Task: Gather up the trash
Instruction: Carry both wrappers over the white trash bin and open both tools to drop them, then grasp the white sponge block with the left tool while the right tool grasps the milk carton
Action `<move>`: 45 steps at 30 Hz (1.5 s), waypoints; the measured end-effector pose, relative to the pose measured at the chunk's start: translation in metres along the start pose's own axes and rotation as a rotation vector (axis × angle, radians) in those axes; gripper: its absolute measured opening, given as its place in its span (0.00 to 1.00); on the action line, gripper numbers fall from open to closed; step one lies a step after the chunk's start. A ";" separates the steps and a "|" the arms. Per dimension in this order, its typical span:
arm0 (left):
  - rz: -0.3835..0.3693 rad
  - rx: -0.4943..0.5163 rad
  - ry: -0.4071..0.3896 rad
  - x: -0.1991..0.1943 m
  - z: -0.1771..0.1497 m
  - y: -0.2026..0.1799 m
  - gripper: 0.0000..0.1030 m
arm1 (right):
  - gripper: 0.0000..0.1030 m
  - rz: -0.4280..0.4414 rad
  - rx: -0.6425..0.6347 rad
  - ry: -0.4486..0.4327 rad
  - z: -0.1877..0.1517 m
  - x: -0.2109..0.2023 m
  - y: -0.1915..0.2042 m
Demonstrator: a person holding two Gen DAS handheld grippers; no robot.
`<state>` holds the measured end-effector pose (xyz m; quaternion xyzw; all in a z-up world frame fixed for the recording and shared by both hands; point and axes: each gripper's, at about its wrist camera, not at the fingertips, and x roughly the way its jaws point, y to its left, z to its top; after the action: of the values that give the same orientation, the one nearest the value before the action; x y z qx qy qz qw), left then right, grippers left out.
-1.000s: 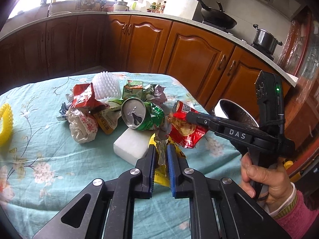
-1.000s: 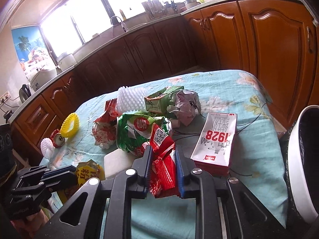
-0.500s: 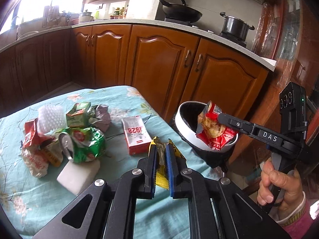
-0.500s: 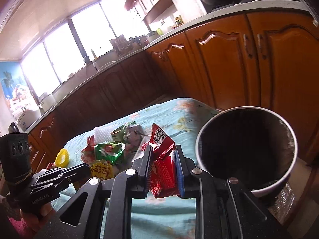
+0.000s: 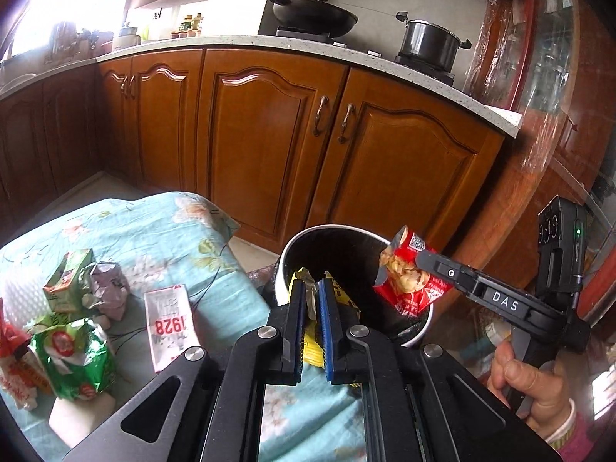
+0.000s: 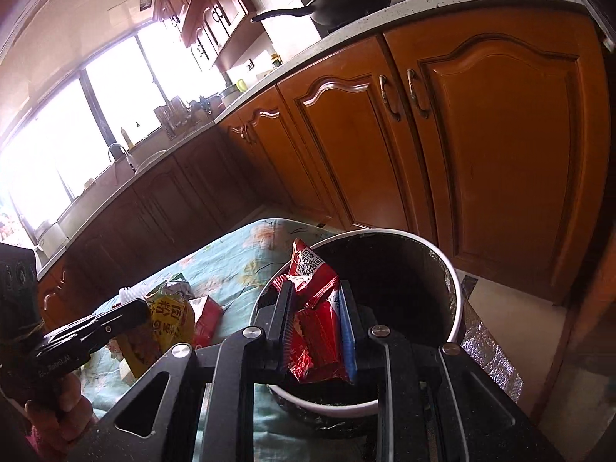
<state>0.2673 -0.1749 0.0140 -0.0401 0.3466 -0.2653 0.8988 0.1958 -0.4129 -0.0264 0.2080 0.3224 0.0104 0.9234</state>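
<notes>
Holding: right gripper [image 6: 313, 319] clamps a red snack wrapper [image 6: 315, 327] between its fingers, the wrapper's QR-code corner sticking up past the fingertips.
Right gripper position: over the near rim of the trash bin [image 6: 454, 281], the wrapper hanging above the bin's dark inside; from the left wrist view the same red snack wrapper [image 5: 404, 277] is pinched at the bin's right edge by the right gripper [image 5: 417, 260].
Left gripper: left gripper [image 5: 312, 323] is closed on a yellow wrapper [image 5: 312, 346], which shows between and below its blue-padded fingers.
Left gripper position: at the near-left side of the trash bin [image 5: 285, 265], its tips reaching over the rim; in the right wrist view the yellow wrapper [image 6: 169, 319] hangs from the left gripper [image 6: 142, 313] beside the bin, above the table edge.
Trash bin: round, white-rimmed, lined in black, standing on the floor just beside the table's corner.
Table: floral teal tablecloth [image 5: 154, 238] covers it.
Trash on the table: a white carton printed 1928 [image 5: 171, 327] lies flat nearest the bin; a crumpled green bag [image 5: 73, 354] sits left of it; a small green carton [image 5: 67, 285] and a crumpled grey wrapper [image 5: 109, 285] lie farther back, touching each other.
Background: wooden cabinets [image 5: 269, 142], a black wok [image 5: 312, 15] and a steel pot [image 5: 427, 42] on the counter.
</notes>
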 end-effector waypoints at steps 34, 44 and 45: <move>0.034 -0.073 0.051 0.040 -0.008 0.021 0.60 | 0.92 -0.005 0.064 -0.007 -0.012 -0.001 -0.004; 0.156 -0.135 0.036 -0.036 -0.063 0.061 0.63 | 0.93 0.118 -0.047 0.047 -0.044 0.004 0.078; 0.170 -0.144 0.032 -0.046 -0.068 0.067 0.63 | 0.93 0.126 -0.054 0.056 -0.047 0.006 0.084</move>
<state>0.2249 -0.0869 -0.0272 -0.0710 0.3812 -0.1632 0.9072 0.1821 -0.3175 -0.0303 0.2026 0.3341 0.0829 0.9168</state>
